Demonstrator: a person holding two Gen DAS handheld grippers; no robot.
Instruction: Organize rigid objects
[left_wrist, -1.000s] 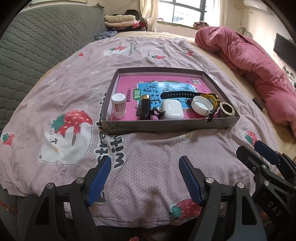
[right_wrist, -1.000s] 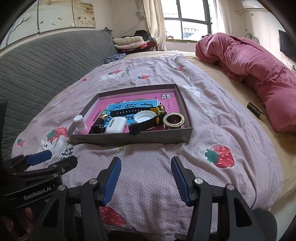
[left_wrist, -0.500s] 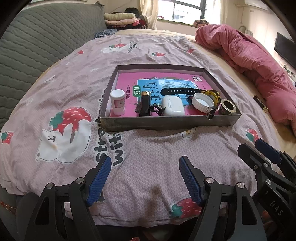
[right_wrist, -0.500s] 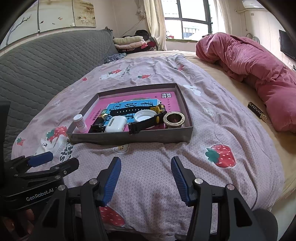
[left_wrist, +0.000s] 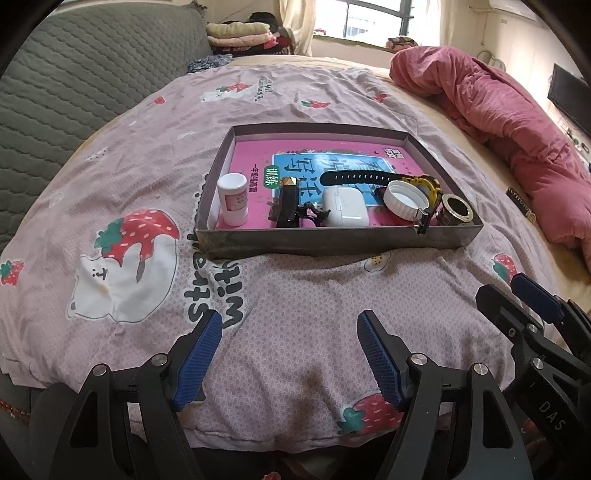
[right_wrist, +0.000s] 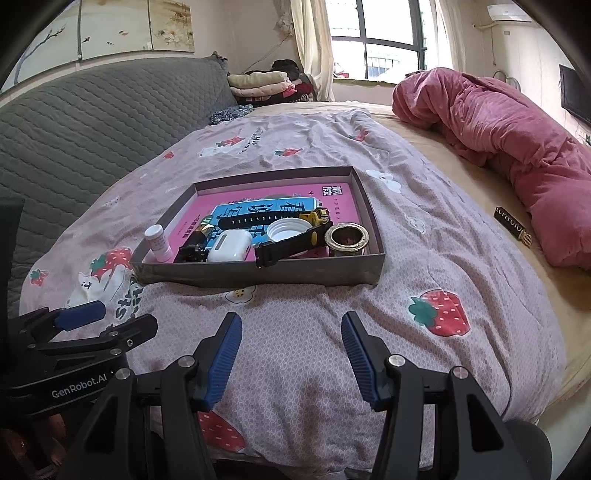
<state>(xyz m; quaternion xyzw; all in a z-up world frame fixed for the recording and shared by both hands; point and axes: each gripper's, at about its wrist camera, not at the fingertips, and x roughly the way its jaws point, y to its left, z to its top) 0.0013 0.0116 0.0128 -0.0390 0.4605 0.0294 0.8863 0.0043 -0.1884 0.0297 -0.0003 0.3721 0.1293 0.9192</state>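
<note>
Rigid odds and ends sit together in a shallow grey cardboard box lid (left_wrist: 332, 242) on the bed, ahead of both grippers: a small white pill bottle (left_wrist: 232, 199) upright at the near left, a black lipstick-like tube with a gold cap (left_wrist: 287, 201), a white earbud case (left_wrist: 345, 206), a white ribbed screw cap (left_wrist: 406, 199), a black-strapped watch with a yellow body (left_wrist: 424, 186) and a gold-rimmed metal ring (left_wrist: 456, 212) at the near right corner. All lie on a pink and blue booklet (left_wrist: 314, 162) printed with Chinese characters.

Beneath the lid is a pale purple bedspread (left_wrist: 295, 314) printed with strawberries and the word "with". A rumpled pink duvet (right_wrist: 517, 147) lies to the right, a grey quilted headboard (right_wrist: 92, 129) to the left, a window behind.

The left gripper (left_wrist: 290, 354) reads "GenRobot.AI" and the right gripper (right_wrist: 291, 354) "DAS"; both stand wide apart, holding nothing, over the near bedspread.
</note>
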